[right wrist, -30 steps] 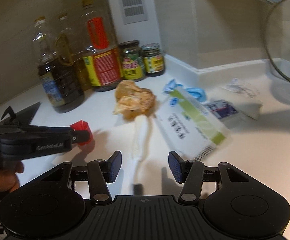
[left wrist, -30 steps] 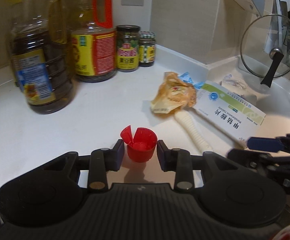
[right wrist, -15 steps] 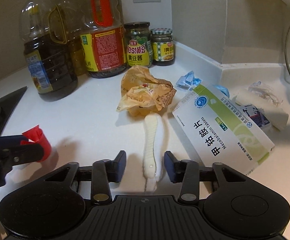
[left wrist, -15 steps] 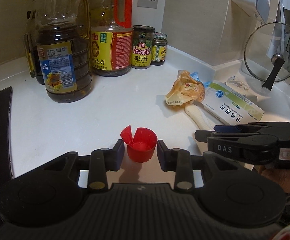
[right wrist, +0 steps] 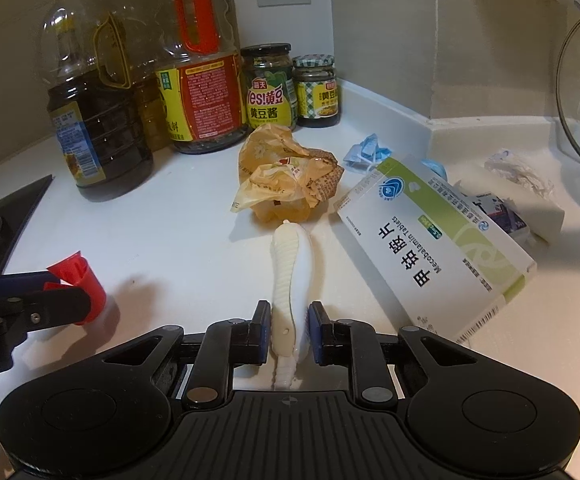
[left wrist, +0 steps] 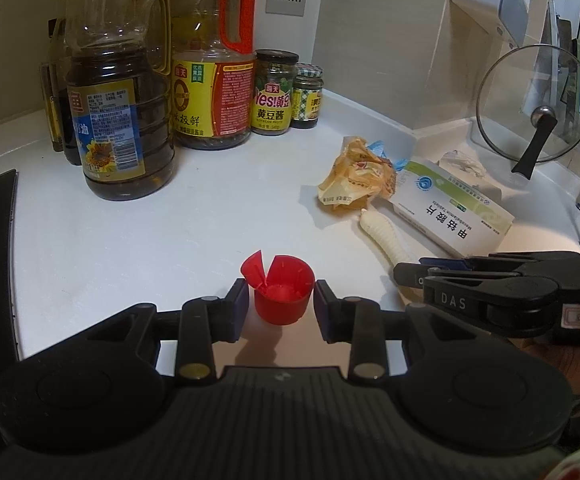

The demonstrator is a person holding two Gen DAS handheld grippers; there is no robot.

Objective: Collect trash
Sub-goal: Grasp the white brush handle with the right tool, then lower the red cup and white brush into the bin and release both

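The white-and-green carton [right wrist: 433, 248], right of the right gripper's fingers, reads "Mecobalamin Tablets" and "甲钴胺片". The jar [right wrist: 269, 86] ahead of them reads "Yes! 黄豆酱". In the left wrist view, the right gripper [left wrist: 409, 276] bears "DAS".

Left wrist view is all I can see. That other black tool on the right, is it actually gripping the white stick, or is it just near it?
Observer: It is gripping it. In the right wrist view the right gripper has both pads pressed against the near end of the white stick.
Operator: And my red cap, is it sitting on the counter?
Observer: No. From that side the red cap hangs in the left gripper, clear of the counter, with its shadow beside it.
Operator: Is any trash hidden behind the box?
Observer: Yes, a torn blue-and-white packet lies just behind the box.
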